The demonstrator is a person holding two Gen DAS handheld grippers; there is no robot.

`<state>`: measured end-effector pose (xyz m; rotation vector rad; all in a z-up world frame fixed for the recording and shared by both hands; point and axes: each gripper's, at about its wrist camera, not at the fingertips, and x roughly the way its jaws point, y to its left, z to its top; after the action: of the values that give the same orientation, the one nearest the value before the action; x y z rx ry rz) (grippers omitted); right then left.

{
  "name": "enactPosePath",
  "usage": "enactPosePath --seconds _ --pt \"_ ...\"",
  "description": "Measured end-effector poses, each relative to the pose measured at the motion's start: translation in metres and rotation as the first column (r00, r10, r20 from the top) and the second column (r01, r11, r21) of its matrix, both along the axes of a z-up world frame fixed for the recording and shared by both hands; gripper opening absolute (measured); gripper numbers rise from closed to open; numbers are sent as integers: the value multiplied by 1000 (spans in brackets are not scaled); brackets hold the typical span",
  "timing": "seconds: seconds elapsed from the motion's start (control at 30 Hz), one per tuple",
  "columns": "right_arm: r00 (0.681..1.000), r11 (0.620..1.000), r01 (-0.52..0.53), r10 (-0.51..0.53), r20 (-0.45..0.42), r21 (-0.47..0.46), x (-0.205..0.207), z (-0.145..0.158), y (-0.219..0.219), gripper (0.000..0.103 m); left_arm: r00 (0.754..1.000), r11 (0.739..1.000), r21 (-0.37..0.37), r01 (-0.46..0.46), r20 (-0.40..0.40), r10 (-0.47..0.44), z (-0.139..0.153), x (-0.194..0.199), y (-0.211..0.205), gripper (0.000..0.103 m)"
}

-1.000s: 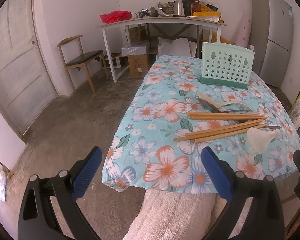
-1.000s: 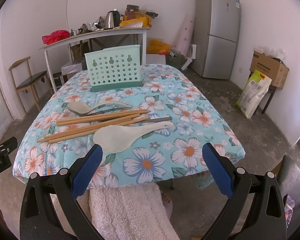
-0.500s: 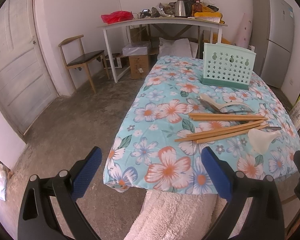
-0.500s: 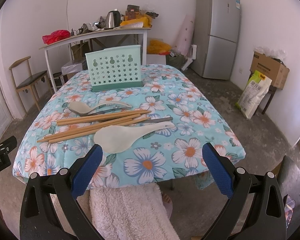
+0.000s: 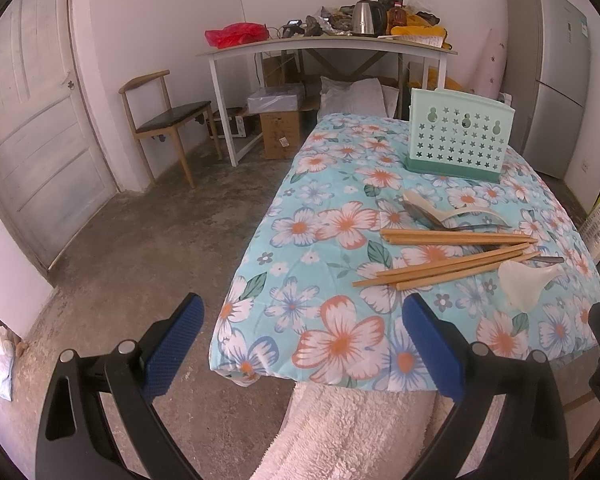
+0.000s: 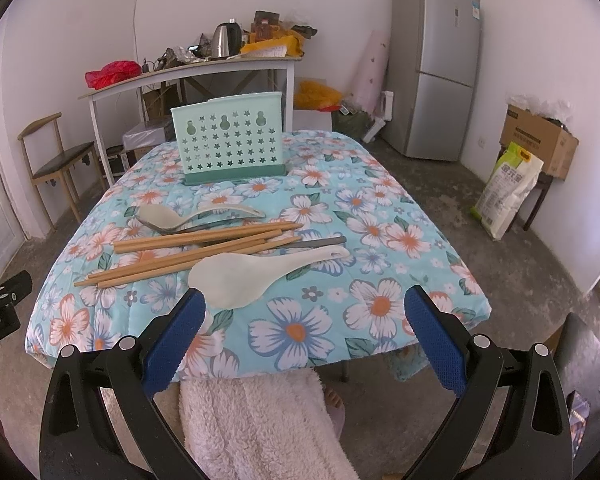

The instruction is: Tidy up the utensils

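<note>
Utensils lie loose in a heap on the floral tablecloth (image 5: 340,216), seen first from the left wrist: wooden chopsticks (image 5: 452,236) fanned across one another, a pale spoon (image 5: 440,210) behind them and a white rice paddle (image 5: 524,282) at their right end, with the mint star-punched holder (image 5: 458,140) standing upright well beyond. The left gripper (image 5: 302,334) hangs off the table's near left corner, jaws wide apart and empty. From the right wrist, the rice paddle (image 6: 256,274) lies nearest, chopsticks (image 6: 204,246) and spoon (image 6: 168,216) behind it, the holder (image 6: 230,142) farther back. The right gripper (image 6: 304,330) is spread wide, gripping nothing, above a fluffy pink garment (image 6: 256,420).
</note>
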<state>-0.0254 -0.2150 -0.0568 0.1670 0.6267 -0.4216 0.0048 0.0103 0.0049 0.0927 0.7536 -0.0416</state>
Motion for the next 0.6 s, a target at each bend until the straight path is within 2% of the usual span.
enactPosePath --seconds 0.6 --pt "1000 1000 14 -14 6 -12 0 6 -5 95 1000 1000 -4 -1 -2 1 1 1 3 97"
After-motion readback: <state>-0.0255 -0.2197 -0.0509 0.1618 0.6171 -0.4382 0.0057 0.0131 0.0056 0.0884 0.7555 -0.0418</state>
